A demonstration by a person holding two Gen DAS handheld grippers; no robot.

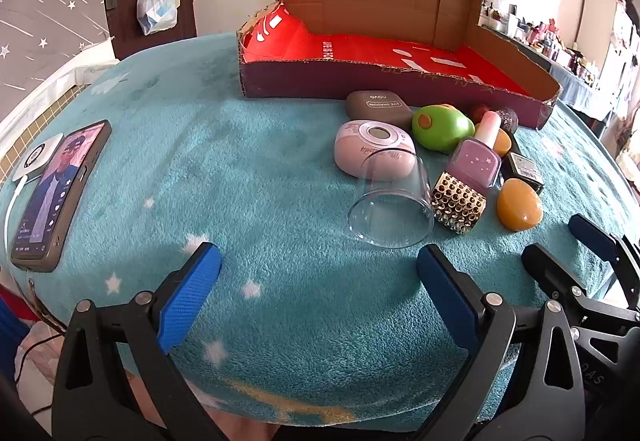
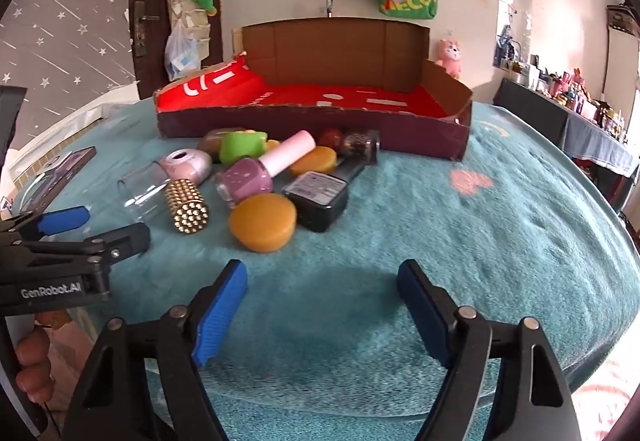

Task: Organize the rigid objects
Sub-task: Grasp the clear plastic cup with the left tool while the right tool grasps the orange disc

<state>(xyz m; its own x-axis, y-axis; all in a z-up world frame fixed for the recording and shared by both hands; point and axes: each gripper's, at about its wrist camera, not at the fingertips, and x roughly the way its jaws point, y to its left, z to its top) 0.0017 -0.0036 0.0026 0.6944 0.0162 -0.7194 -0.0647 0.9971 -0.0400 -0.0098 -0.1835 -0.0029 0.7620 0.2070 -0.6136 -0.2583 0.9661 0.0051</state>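
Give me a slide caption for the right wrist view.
Open right tongs face clutter beside an empty cardboard box.

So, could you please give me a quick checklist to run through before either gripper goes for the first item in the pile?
1. Left gripper open and holding nothing: ok.
2. Right gripper open and holding nothing: ok.
3. Cardboard box has free space on its red floor: ok.
4. Clear glass upright: not ok, it lies on its side.
5. Orange disc at the near edge of the pile, nothing on top: ok.
6. Pink nail polish bottle free of its neighbours: not ok, it leans on them.
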